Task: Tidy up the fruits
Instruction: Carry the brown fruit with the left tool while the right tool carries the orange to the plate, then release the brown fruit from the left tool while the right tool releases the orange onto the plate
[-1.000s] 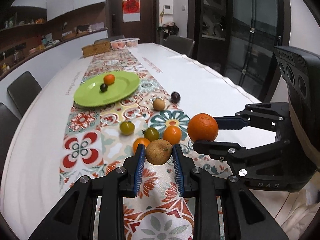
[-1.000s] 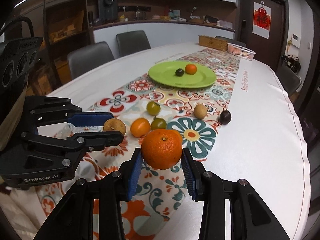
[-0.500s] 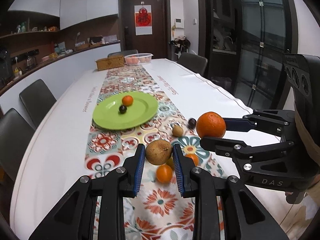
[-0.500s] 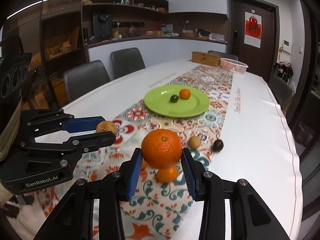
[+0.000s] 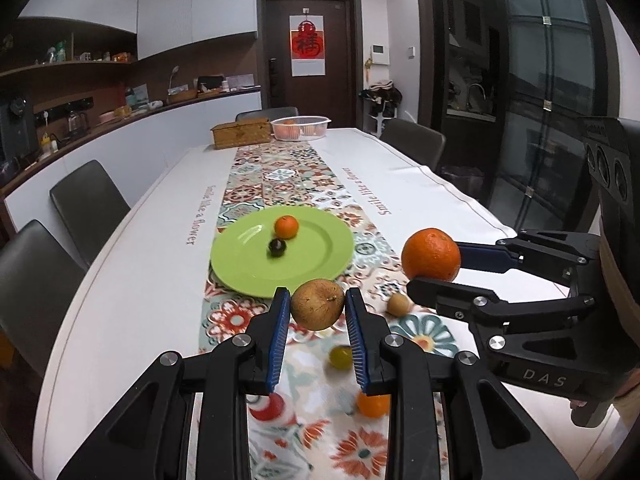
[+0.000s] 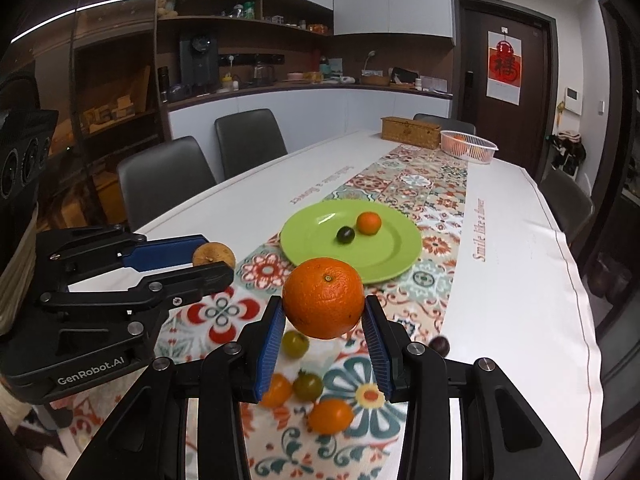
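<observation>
Dining table (image 5: 132, 280) with patterned runner (image 5: 288, 176), green plate (image 5: 248, 268) at centre holding small orange (image 5: 286, 227) and dark fruit (image 5: 277, 247). Left gripper (image 5: 318, 312) clamped on brown fruit (image 5: 318, 309), held above runner. Right gripper (image 6: 324, 322) clamped on large orange (image 6: 323, 303), near plate edge. Small tomatoes (image 6: 307, 386) loose on runner below.

Readable stuff here: the right gripper (image 5: 430, 266) has "DAS" on its body in the left wrist view, and the left gripper (image 6: 214, 260) says "GenRobot.AI" on its side in the right wrist view. The white tablecloth (image 5: 400, 176) has "Smile like a flower" printed in reddish script along both edges of the patterned runner (image 5: 288, 176). On the door (image 5: 306, 44) there's a poster (image 5: 307, 46) with a red Chinese character, looks like 福. Small print under it is too tiny to read.
</observation>
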Motion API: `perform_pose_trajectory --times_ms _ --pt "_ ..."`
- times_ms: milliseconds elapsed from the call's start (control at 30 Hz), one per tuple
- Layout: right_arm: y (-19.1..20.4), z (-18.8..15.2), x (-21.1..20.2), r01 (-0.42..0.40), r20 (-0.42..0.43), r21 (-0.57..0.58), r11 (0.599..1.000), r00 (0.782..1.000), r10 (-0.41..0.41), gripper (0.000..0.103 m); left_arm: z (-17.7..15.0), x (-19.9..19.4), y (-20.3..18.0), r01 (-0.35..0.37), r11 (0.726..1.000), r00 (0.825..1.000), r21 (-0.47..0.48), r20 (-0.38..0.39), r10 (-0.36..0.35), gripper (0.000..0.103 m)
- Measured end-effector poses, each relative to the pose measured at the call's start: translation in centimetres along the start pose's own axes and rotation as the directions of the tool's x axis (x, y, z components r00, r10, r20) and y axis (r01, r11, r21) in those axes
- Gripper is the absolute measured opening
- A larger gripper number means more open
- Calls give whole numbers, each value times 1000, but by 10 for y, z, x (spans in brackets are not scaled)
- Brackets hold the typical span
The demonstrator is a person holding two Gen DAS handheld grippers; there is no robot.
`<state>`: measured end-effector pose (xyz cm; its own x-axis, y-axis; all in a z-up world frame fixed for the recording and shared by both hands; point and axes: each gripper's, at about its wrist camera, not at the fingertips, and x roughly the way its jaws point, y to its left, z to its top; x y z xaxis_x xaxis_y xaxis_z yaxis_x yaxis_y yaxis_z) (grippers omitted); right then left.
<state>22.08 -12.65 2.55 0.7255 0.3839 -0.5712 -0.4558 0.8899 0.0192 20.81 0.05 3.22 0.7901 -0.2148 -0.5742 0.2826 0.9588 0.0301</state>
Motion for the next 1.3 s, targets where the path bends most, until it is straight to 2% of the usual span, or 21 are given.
perform_pose_trajectory --times_ms 533,867,1300 --pt "-17 35 68 11 -81 4 1000 997 -11 41 29 70 44 -3 999 997 -53 -74 0 28" --pt "-31 43 126 53 -179 -9 999 982 -53 41 34 133 67 22 995 984 -93 -173 -37 28" --pt "-46 46 165 48 -239 25 999 970 -41 41 34 172 69 21 996 969 -90 -244 -42 28"
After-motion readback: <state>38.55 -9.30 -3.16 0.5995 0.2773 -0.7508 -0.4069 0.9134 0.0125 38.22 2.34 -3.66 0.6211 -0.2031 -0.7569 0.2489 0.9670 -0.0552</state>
